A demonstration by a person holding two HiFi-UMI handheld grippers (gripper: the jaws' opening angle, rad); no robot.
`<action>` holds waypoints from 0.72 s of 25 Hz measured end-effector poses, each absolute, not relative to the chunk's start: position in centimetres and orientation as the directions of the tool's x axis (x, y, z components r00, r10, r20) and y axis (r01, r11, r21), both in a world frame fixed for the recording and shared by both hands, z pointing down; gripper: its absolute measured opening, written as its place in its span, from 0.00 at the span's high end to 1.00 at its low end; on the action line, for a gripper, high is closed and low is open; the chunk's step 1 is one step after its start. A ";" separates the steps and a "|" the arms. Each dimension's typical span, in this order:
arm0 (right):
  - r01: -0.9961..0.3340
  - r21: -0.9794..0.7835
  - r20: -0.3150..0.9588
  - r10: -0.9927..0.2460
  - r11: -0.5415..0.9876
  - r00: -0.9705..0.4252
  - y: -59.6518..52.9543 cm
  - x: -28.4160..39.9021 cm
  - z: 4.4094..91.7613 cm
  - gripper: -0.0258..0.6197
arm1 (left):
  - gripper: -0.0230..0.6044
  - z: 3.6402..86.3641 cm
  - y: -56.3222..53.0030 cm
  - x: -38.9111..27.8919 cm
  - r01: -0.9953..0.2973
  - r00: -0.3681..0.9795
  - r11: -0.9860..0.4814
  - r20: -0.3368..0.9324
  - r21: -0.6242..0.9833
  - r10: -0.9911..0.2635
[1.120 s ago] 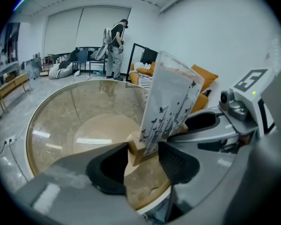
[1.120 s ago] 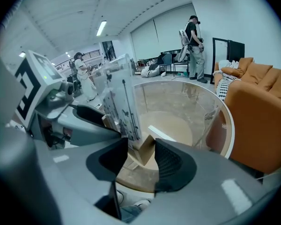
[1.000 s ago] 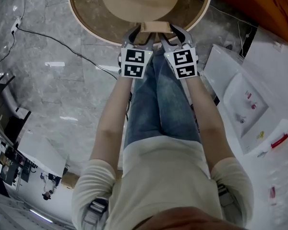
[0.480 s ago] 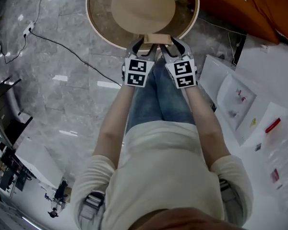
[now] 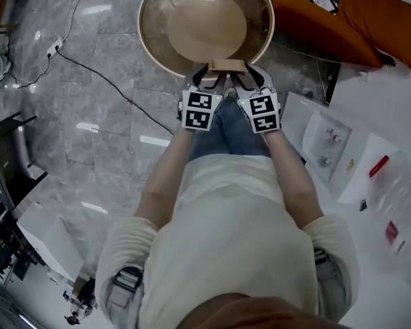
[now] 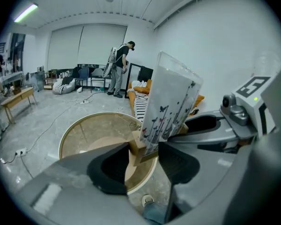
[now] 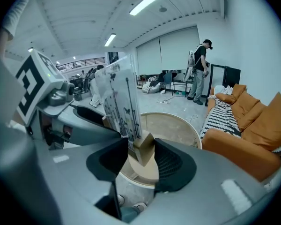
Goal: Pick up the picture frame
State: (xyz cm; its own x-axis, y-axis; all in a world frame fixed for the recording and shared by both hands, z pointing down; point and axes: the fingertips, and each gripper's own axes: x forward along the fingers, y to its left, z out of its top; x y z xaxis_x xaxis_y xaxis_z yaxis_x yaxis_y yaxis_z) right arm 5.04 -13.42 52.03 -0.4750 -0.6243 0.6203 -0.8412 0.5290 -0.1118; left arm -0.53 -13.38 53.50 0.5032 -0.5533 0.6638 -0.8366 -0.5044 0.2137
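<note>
A: Head view first. Where is the picture frame (image 5: pixel 227 64) seen?
B: At 12 o'clock, held in the air over the 6 o'clock rim of the round tabletop (image 5: pixel 154 40). Only its wooden base is made out from above.
A: And the tongs?
B: The left tongs (image 5: pixel 207 81) are clamped on the base's 9 o'clock end and the right tongs (image 5: pixel 249 79) on its 3 o'clock end. The marker cubes (image 5: pixel 198 110) are seen side by side, near but apart. An orange sofa (image 5: pixel 359 16) is noted at 2 o'clock, and a black cable (image 5: pixel 103 81) on the floor (image 5: pixel 109 149) at 10 o'clock.
A: Left gripper view?
B: The left tongs (image 6: pixel 144 161) are closed on the wooden base (image 6: pixel 139 146), with a pad pressed to each side. The clear panel (image 6: pixel 171 102), printed with butterflies and stems, is tilted toward 1 o'clock. The round tabletop (image 6: pixel 84 135) is seen far below at 9 o'clock. A standing person (image 6: pixel 119 69) is seen far back at 11 o'clock.
A: Right gripper view?
B: The right tongs (image 7: pixel 141 161) are closed on the other end of the wooden base (image 7: pixel 144 150). The clear panel (image 7: pixel 118 102) is leaned toward 11 o'clock. The round tabletop (image 7: pixel 178 125) is seen below, past the tongs, and the orange sofa (image 7: pixel 248 139) at 3 o'clock.
</note>
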 end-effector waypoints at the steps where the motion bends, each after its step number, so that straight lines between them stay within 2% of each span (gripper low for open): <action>1: -0.841 -0.106 0.615 -0.629 0.531 -0.475 -13.3 5.2 51.3 0.69 | 0.65 52.8 -13.2 -0.5 -0.837 0.502 -0.505 0.660 0.209 -0.558; 18: -0.805 -0.074 0.529 -0.661 0.589 -0.532 -12.4 4.9 41.9 0.69 | 0.65 42.7 -12.6 -0.7 -0.859 0.484 -0.484 0.575 0.167 -0.660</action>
